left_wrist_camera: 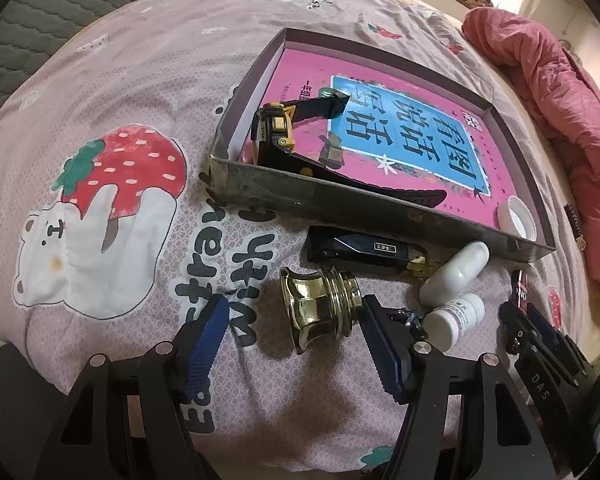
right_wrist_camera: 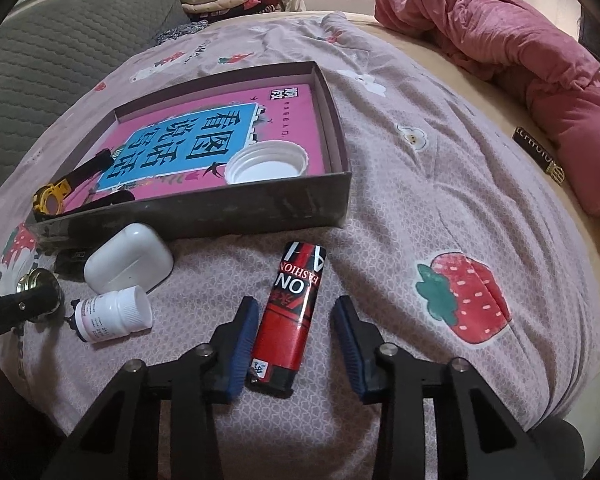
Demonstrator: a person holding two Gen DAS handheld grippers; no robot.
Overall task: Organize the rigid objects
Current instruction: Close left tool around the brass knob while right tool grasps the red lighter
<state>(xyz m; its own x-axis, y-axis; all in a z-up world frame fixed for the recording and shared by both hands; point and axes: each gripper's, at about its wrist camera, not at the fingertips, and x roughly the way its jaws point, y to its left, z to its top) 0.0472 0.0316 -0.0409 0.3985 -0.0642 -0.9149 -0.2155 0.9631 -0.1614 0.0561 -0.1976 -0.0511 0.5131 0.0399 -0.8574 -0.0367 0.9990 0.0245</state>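
A shallow dark box [left_wrist_camera: 340, 200] [right_wrist_camera: 204, 212] lies on the bed and holds a pink book, a yellow-black watch [left_wrist_camera: 276, 136] [right_wrist_camera: 52, 200] and a white cap [left_wrist_camera: 518, 220] [right_wrist_camera: 266, 162]. My left gripper [left_wrist_camera: 292, 340] is open, its fingers on either side of a gold glass lid [left_wrist_camera: 320, 308]. My right gripper [right_wrist_camera: 296, 344] is open around a red lighter [right_wrist_camera: 292, 312] lying on the sheet. Between them lie a white earbud case [right_wrist_camera: 128, 258] [left_wrist_camera: 456, 272], a small white pill bottle [right_wrist_camera: 112, 314] [left_wrist_camera: 456, 320] and a black lighter [left_wrist_camera: 364, 248].
The bed has a pink sheet with strawberry and bear prints [left_wrist_camera: 100, 208]. A pink quilt [right_wrist_camera: 520, 64] [left_wrist_camera: 560, 112] is heaped at the far right. A grey quilted cushion [right_wrist_camera: 40, 52] runs along the left.
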